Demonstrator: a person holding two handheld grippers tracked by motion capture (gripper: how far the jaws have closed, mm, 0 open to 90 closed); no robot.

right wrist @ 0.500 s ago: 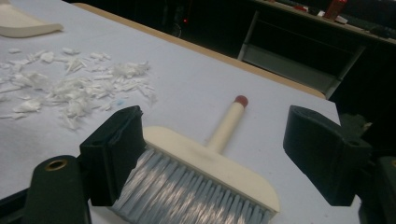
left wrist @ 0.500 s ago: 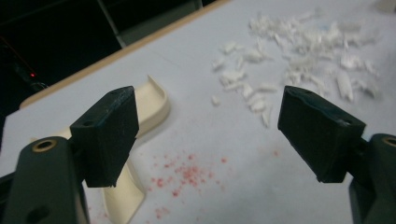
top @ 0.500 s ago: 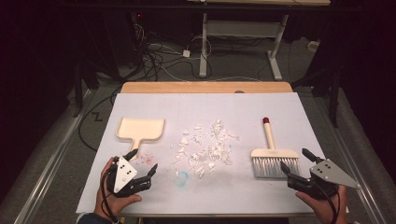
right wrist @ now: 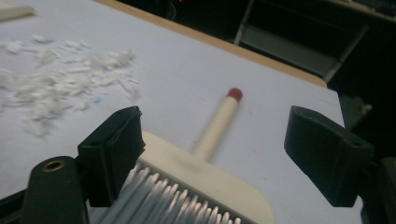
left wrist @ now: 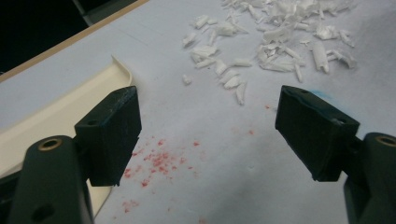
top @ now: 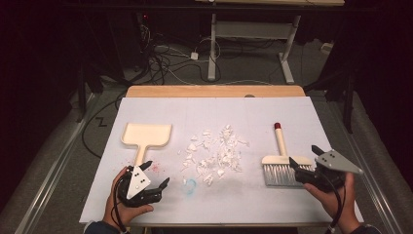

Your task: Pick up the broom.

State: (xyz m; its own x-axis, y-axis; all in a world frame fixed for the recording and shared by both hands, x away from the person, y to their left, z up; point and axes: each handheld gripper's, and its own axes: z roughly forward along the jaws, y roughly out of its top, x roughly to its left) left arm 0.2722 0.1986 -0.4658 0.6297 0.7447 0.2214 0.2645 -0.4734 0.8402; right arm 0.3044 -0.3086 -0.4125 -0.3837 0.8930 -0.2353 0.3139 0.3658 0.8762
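Both tongs wide and empty: my right tongs (top: 306, 168) at the brush (top: 281, 161), left tongs (top: 155, 175) near the dustpan (top: 146, 135). A clumsy sweep could scatter the white scraps (top: 214, 153) across the worktop (top: 214, 112).

Dim room, dark at the edges — light falling mainly on a white-covered table (top: 214, 109) with a wooden far edge (top: 214, 91). Beyond, grey floor (top: 253, 63) strewn with tangled cables (top: 160, 61). Further back, a white-legged desk frame (top: 253, 34) — black surroundings on both sides.
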